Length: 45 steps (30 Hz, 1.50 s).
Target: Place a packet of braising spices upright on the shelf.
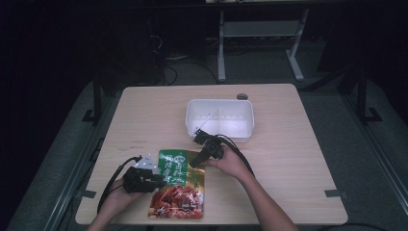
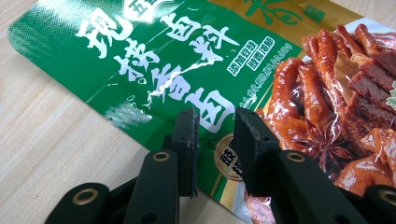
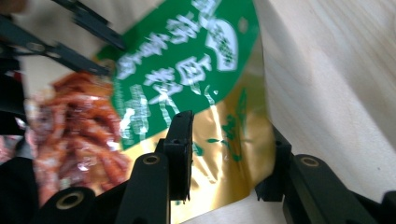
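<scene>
Work in hand: handling a green and gold food pouch point(image 1: 179, 184), apparently to lift it and move it to the white bin point(image 1: 220, 119); this is a judgement.
Pouch place: flat on the wooden table point(image 1: 298, 144), near edge, between the two hands, well short of the bin.
Left gripper point(image 1: 146, 177): at the pouch's left edge; in the left gripper view its jaws stand close together with the edge point(image 2: 205, 121) running between them, seemingly nipped.
Right gripper point(image 1: 204, 155): at the pouch's far right corner; in the right gripper view the jaws straddle the gold corner point(image 3: 224, 154), not yet pressing on it.
Done: both grippers placed at the pouch.
Left: right grip to finish, lift, carry to the far bin, release.
Bin: holds nothing I can make out.
</scene>
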### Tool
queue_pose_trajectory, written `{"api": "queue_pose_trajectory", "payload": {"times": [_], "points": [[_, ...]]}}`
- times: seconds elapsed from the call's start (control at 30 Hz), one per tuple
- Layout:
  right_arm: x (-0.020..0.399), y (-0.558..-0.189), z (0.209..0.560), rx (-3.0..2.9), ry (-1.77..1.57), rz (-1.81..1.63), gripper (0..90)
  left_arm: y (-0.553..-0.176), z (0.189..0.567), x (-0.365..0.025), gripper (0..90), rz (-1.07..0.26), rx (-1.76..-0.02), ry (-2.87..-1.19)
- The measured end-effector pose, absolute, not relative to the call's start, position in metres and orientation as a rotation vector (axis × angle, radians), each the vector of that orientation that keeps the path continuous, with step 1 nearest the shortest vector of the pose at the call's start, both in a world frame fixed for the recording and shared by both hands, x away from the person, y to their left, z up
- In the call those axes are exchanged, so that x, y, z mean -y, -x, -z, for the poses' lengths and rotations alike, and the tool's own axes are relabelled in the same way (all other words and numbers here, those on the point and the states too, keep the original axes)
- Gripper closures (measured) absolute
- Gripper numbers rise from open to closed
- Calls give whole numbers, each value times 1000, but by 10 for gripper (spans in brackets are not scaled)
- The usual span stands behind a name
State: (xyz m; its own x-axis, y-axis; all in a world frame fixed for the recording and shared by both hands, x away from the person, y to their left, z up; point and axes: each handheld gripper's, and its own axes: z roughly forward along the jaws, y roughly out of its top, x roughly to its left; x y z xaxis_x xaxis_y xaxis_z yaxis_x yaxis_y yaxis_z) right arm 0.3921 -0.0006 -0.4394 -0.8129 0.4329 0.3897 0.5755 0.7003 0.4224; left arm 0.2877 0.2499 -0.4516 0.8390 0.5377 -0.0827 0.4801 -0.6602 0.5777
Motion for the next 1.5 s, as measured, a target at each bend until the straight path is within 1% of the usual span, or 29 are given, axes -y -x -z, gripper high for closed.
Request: {"api": "queue_pose_trajectory", "payload": {"times": [0.17,0.2,0.23,0.27,0.3,0.33,0.4,0.47,0.53,1.03,1.5], "points": [[-6,-395,445,2685,814,753,676,-288,452,-250,698,-127,-741,-2412],[-7,-395,446,2693,817,744,688,-288,452,-250,696,-128,-744,-2408],[-8,-396,448,2710,825,721,719,-288,452,-249,686,-130,-745,-2409],[-8,-396,448,2710,825,721,719,-288,451,-249,686,-133,-745,-2411],[-9,-396,450,2727,826,707,770,-287,451,-249,678,-149,-741,-2415],[-9,-396,450,2727,826,707,770,-287,450,-249,678,-156,-742,-2415],[-9,-397,450,2729,830,700,806,-286,449,-248,673,-182,-741,-2417],[-9,-396,448,2720,819,713,865,-286,446,-250,667,-218,-754,-2405],[-8,-395,445,2716,807,738,889,-286,444,-254,659,-228,-771,-2386],[3,-385,422,2739,800,801,897,-290,438,-280,564,-269,-873,-2305],[22,-375,392,2767,817,854,898,-292,438,-288,508,-289,-900,-2266]]}}
